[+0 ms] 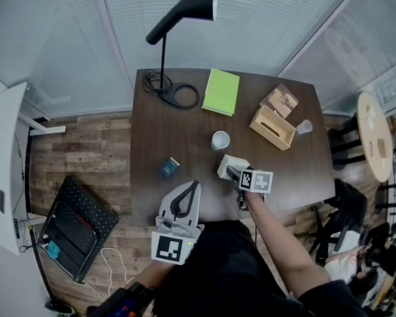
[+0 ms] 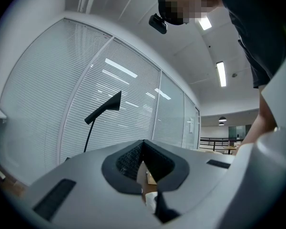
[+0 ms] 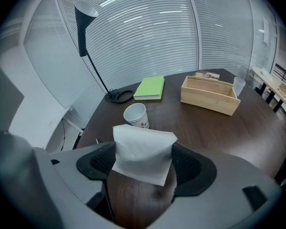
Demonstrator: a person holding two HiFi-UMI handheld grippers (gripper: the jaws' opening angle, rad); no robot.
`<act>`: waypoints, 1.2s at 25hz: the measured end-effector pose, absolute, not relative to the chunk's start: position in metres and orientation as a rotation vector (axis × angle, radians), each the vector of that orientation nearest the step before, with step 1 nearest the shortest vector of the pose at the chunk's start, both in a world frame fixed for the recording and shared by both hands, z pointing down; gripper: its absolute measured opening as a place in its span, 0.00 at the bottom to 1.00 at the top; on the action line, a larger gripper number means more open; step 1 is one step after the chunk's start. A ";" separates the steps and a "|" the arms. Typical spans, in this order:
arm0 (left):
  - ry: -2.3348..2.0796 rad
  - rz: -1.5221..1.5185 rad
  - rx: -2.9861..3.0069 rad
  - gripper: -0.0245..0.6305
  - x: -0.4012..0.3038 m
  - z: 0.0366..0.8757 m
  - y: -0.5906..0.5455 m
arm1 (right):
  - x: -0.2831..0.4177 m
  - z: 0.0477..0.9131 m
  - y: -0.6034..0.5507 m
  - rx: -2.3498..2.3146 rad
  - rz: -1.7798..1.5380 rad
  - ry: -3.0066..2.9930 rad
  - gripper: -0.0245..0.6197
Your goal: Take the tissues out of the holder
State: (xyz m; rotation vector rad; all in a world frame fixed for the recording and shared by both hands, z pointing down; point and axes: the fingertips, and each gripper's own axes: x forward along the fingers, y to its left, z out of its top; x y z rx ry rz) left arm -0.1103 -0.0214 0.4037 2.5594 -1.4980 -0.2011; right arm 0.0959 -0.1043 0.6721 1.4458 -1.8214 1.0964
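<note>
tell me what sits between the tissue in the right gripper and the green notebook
A white paper cup stands on the table between the tissue and the notebook; the right gripper view shows it.

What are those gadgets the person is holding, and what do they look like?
The left gripper and right gripper are pale grey plastic, each with two jaws lined with black ribbed pads. Each carries a cube with black-and-white square markers. No cables show on them. The person wears a dark top.
</note>
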 end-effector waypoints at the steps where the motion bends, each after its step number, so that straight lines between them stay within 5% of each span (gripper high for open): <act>1: -1.494 -0.205 2.560 0.03 -0.110 0.403 -0.021 | 0.095 0.673 -0.102 1.439 1.100 -1.821 0.63; 30: -1.522 -0.196 2.508 0.03 -0.136 0.418 -0.030 | 0.048 0.717 -0.056 1.196 1.095 -1.773 0.63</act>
